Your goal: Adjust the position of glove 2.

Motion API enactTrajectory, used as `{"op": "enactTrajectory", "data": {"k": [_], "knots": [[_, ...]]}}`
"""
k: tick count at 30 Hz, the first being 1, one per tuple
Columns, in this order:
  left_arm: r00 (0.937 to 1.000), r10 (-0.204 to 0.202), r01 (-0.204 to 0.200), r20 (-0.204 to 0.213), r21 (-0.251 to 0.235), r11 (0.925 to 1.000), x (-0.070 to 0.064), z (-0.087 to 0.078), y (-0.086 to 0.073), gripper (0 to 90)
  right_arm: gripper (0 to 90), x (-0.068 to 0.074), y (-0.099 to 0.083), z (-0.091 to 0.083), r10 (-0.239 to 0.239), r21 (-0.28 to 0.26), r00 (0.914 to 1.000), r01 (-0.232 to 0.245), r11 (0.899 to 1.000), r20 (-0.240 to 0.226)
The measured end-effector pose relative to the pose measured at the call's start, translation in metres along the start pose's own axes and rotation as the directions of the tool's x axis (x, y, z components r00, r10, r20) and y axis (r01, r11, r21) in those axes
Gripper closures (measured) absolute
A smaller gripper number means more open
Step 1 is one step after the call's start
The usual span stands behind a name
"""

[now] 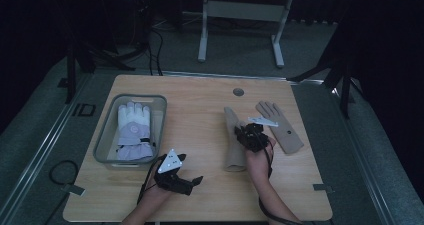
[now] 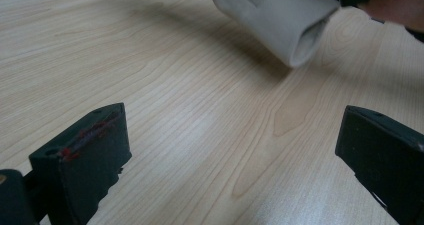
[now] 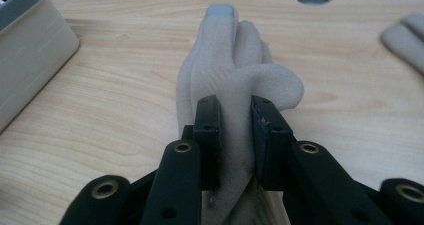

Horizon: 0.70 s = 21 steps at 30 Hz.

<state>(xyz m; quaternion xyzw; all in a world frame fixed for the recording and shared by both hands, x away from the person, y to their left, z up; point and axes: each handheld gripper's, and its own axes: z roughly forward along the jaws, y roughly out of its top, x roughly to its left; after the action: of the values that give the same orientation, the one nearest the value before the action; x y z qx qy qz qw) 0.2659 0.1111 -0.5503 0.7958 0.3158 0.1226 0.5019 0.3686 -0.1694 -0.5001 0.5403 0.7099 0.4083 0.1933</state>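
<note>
beige glove (image 3: 235, 100) lies mid-table, pinched at its middle by the right gripper (image 3: 235, 135), jaws closed on the bunched fabric, likely to lift it toward the bin (image 1: 107, 135). left gripper (image 1: 192, 182) waits nearby, jaws wide apart, holding nothing.

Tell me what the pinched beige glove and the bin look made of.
Beige glove: soft matte knit or fleece, judging by its fuzzy nap and the way it bunches in the right claw. Bin: apparently translucent grey plastic, with smooth rigid walls and rounded corners.
</note>
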Motion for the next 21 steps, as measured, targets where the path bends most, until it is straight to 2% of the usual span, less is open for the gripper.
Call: {"op": "enactTrajectory", "data": {"k": [2, 7, 11, 12, 13, 15, 16, 17, 18, 19, 21], "knots": [[1.0, 0.001, -0.001, -0.001, 0.0, 1.0, 0.0, 0.0, 0.0, 1.0, 75.2, 0.002, -0.007, 0.001, 0.025, 0.014, 0.9996, -0.025, 1.0, -0.016], [0.9999, 0.009, -0.009, -0.004, 0.006, 0.9999, -0.001, 0.001, 0.0, 1.0, 74.8, 0.013, -0.022, 0.011, 0.005, 0.047, 1.0, -0.005, 0.999, 0.001], [0.9999, 0.012, -0.012, -0.005, 0.009, 0.9999, -0.002, 0.001, 0.0, 1.0, 74.2, 0.014, -0.026, 0.016, 0.006, 0.062, 0.9999, -0.006, 0.998, -0.01], [0.9999, 0.013, -0.013, -0.002, 0.012, 0.9998, -0.002, 0.001, -0.001, 1.0, 73.8, 0.016, -0.028, 0.019, -0.003, 0.072, 1.0, 0.004, 0.997, -0.009], [0.9999, 0.014, -0.014, -0.002, 0.013, 0.9998, -0.002, 0.001, -0.001, 0.9, 69.6, 0.019, -0.038, 0.027, -0.009, 0.104, 0.9999, 0.011, 0.995, -0.013], [0.9999, 0.016, -0.016, -0.002, 0.015, 0.9998, -0.002, 0.001, -0.001, 0.9, 66.3, 0.021, -0.044, 0.032, -0.042, 0.12, 0.9991, 0.043, 0.992, -0.007], [0.9999, 0.016, -0.016, -0.002, 0.015, 0.9998, -0.002, 0.001, -0.001, 0.9, 66.3, 0.021, -0.044, 0.032, -0.042, 0.12, 0.9991, 0.043, 0.992, -0.007], [0.9999, 0.017, -0.017, -0.001, 0.015, 0.9997, -0.001, 0.001, -0.001, 1.0, 62.5, 0.023, -0.047, 0.033, -0.073, 0.112, 0.9973, 0.074, 0.991, -0.008], [0.9999, 0.017, -0.017, -0.001, 0.015, 0.9997, -0.001, 0.001, -0.001, 0.9, 62.5, 0.023, -0.047, 0.033, -0.073, 0.112, 0.9973, 0.074, 0.991, -0.008], [0.9998, 0.017, -0.017, -0.001, 0.015, 0.9997, -0.001, 0.001, -0.001, 0.9, 60.5, 0.024, -0.048, 0.033, -0.093, 0.112, 0.9956, 0.094, 0.989, -0.01], [0.9999, 0.017, -0.017, 0.0, 0.015, 0.9997, -0.002, 0.001, -0.001, 0.9, 57.3, 0.025, -0.048, 0.033, -0.098, 0.112, 0.995, 0.1, 0.989, -0.019]]}}
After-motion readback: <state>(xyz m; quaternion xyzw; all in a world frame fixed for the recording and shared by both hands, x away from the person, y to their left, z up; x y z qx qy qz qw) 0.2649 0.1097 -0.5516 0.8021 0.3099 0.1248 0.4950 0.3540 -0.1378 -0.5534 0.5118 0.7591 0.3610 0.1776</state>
